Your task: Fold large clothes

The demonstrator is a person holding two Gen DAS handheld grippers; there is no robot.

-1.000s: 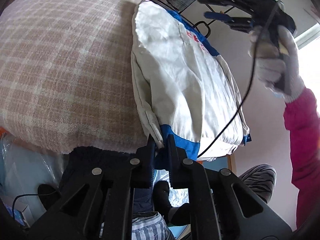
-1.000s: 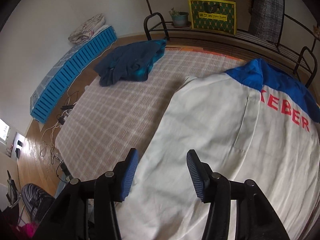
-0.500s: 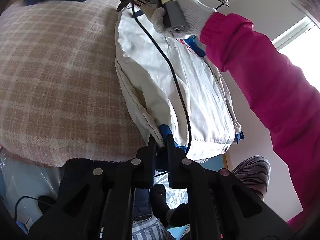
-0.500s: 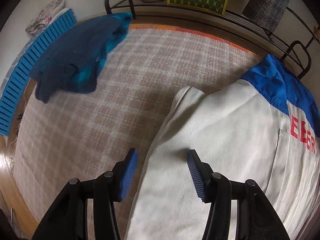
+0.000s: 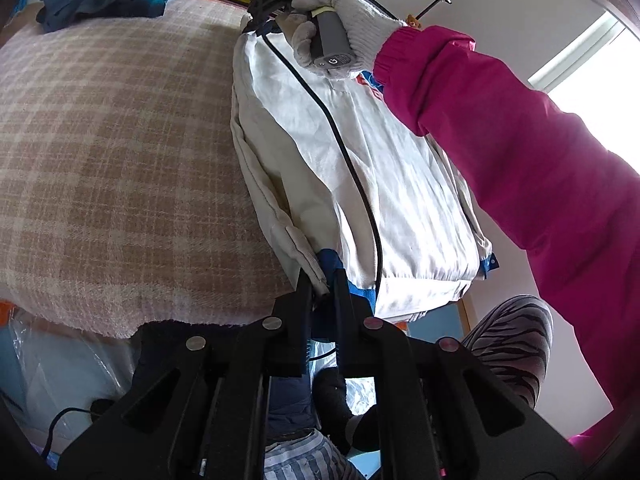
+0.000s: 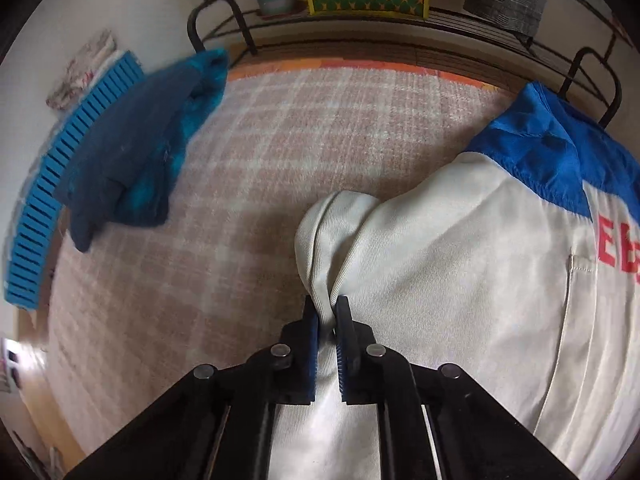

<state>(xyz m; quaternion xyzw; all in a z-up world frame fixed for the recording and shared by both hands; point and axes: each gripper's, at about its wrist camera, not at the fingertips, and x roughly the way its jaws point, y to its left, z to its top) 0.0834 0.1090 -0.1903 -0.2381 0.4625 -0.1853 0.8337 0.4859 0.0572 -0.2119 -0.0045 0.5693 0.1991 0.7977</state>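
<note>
Pink plaid blanket [image 6: 320, 128] covers the work surface; your white-and-blue jacket [image 6: 460, 280] lies at right of frame in both views. Left gripper [image 5: 322, 284] is clamped on the hem corner, right gripper [image 6: 326, 320] pinched on the folded sleeve edge. Risk: thin fabric slips from either pinch if you lift unevenly; the cable [image 5: 344, 152] across the jacket may snag.
</note>
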